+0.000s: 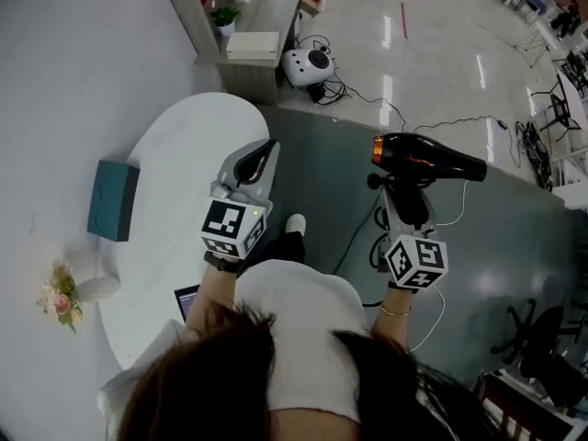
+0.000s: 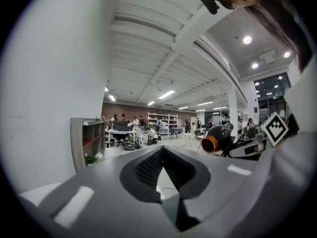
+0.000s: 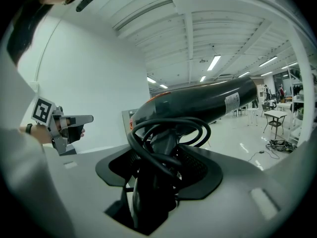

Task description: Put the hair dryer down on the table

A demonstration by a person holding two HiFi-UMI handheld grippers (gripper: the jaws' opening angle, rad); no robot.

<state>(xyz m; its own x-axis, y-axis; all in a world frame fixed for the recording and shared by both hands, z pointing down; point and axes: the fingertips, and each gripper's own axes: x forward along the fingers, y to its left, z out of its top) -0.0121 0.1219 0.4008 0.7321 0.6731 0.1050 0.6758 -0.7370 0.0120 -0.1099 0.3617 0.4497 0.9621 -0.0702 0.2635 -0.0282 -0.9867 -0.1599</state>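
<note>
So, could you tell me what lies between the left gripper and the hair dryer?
Only bare grey floor separates left gripper and hair dryer, in the head view.

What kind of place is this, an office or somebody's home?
Most likely a big open-plan office or lab, not a home: occupied desks across the hall, storage shelves, ceiling strip lights and cables trailing over the glossy floor.

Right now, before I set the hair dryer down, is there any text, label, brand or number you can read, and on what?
No text can be read in any view.
White sticker on the hair dryer barrel: print too small to read.
Left marker cube and right marker cube: square patterns only, no letters.
Teal box: no print visible.
</note>
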